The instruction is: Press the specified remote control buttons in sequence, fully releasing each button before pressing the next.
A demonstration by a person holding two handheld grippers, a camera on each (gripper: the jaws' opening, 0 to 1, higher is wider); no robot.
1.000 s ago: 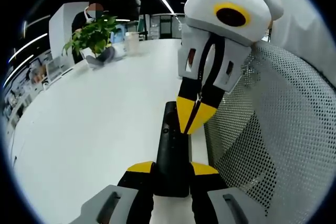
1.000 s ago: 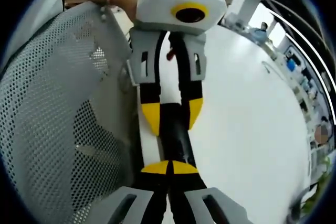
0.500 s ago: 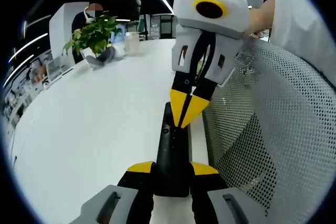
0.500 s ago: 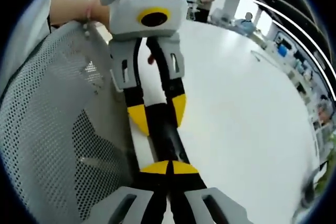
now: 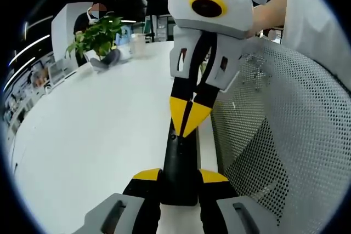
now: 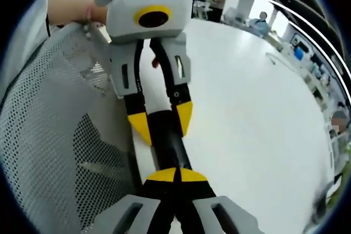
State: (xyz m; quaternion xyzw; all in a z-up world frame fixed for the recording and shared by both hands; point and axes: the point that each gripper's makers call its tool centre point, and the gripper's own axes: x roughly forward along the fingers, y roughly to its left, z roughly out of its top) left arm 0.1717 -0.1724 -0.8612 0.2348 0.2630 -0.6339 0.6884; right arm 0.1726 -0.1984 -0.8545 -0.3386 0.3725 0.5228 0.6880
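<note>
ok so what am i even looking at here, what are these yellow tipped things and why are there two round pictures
There is no robot here: a person holds a two-jaw claw in each hand, and a fisheye camera rides on each claw. That gives the two round pictures, the left gripper view and the right gripper view, each looking along its own jaws.

The left claw grips one end of a black remote control. The right claw, jaws shut into a point, comes in from the far side with its tip on or just above the remote's buttons. In the right gripper view you see the same thing from the opposite end.

Under it is a white table, with a potted plant at its far end and a grey mesh chair beside it.
</note>
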